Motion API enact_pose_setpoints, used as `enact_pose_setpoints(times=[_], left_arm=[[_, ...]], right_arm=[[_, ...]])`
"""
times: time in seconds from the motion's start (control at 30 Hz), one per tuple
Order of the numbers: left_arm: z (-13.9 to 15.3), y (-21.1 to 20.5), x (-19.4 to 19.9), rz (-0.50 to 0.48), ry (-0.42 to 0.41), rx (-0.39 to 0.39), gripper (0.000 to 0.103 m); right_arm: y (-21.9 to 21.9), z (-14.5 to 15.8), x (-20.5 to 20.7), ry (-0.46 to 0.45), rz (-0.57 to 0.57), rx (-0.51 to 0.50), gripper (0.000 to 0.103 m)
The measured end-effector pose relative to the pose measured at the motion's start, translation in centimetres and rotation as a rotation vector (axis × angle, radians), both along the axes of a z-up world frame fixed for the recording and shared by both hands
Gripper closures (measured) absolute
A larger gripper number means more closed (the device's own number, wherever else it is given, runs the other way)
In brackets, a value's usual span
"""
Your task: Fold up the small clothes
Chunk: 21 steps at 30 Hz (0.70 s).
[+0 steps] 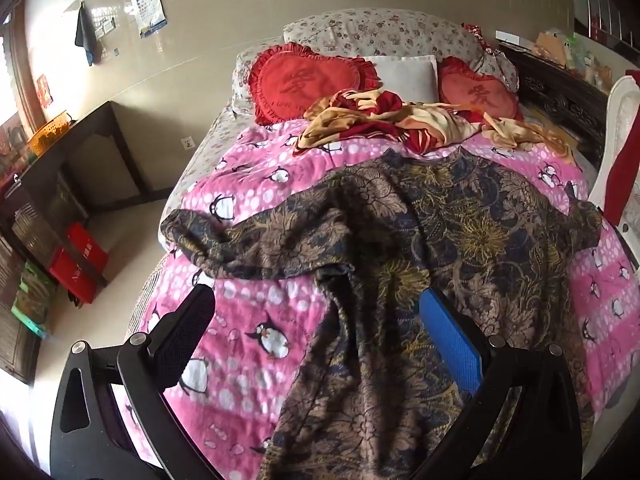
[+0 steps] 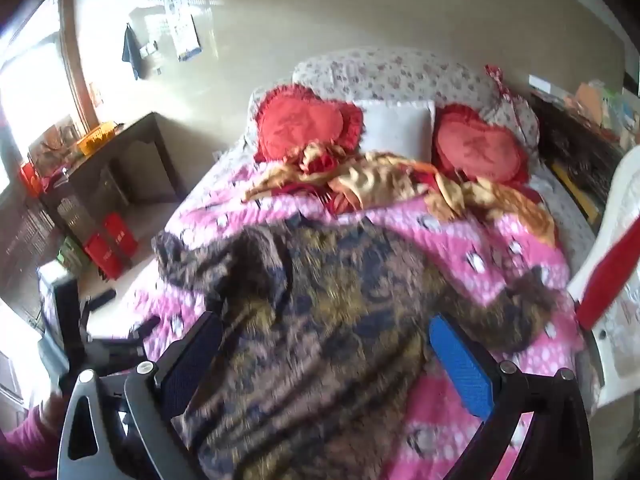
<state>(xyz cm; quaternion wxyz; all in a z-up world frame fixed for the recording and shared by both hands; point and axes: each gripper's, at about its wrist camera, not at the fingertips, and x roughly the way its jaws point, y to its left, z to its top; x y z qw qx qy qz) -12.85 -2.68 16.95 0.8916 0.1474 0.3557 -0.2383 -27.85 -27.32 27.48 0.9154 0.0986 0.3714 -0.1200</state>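
A dark floral garment [image 1: 420, 248] in brown, gold and navy lies spread and rumpled over a pink penguin quilt [image 1: 256, 320] on the bed. One sleeve reaches left toward the bed's edge. My left gripper [image 1: 316, 312] hovers open above the garment's near left part, nothing between its fingers. In the right wrist view the same garment [image 2: 320, 320] is blurred, and my right gripper [image 2: 324, 344] stands open over its lower middle, holding nothing. At the left of that view I see the left gripper [image 2: 120, 320] and a pink sleeve [image 2: 28, 440].
Two red heart cushions [image 1: 308, 80], a white pillow [image 1: 404, 72] and a crumpled red-gold cloth [image 1: 392, 120] lie at the head of the bed. A dark desk [image 1: 72, 168] and red boxes [image 1: 80, 260] stand left. A white chair [image 1: 620, 152] stands right of the bed.
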Motion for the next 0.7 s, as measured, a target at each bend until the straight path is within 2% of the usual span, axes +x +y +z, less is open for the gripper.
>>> enact_pose_setpoints(times=[0.1, 0.2, 0.3, 0.43, 0.7], left_arm=[[0.1, -0.4, 0.7, 0.005, 0.002, -0.022, 0.0], [0.3, -0.7, 1.5, 0.019, -0.007, -0.033, 0.0], [0.3, -1.2, 2.4, 0.028, -0.015, -0.035, 0.0], [-0.2, -1.7, 3.6, 0.036, -0.002, -0.04, 0.0], [-2.7, -3.3, 5.2, 0.028, 0.05, -0.043, 0.0]], right_arm=[[0.9, -0.7, 2.9, -0.034, -0.005, -0.033, 0.0], [0.3, -1.8, 5.8, -0.068, -0.002, 0.021, 0.0], [-0.3, -3.5, 7.4, -0.085, -0.003, 0.025, 0.0], [-1.7, -7.2, 10.4, -0.04, -0.028, 0.011, 0.0], [-3.4, -12.6, 10.3, 0.027, -0.12, -0.087, 0.0]])
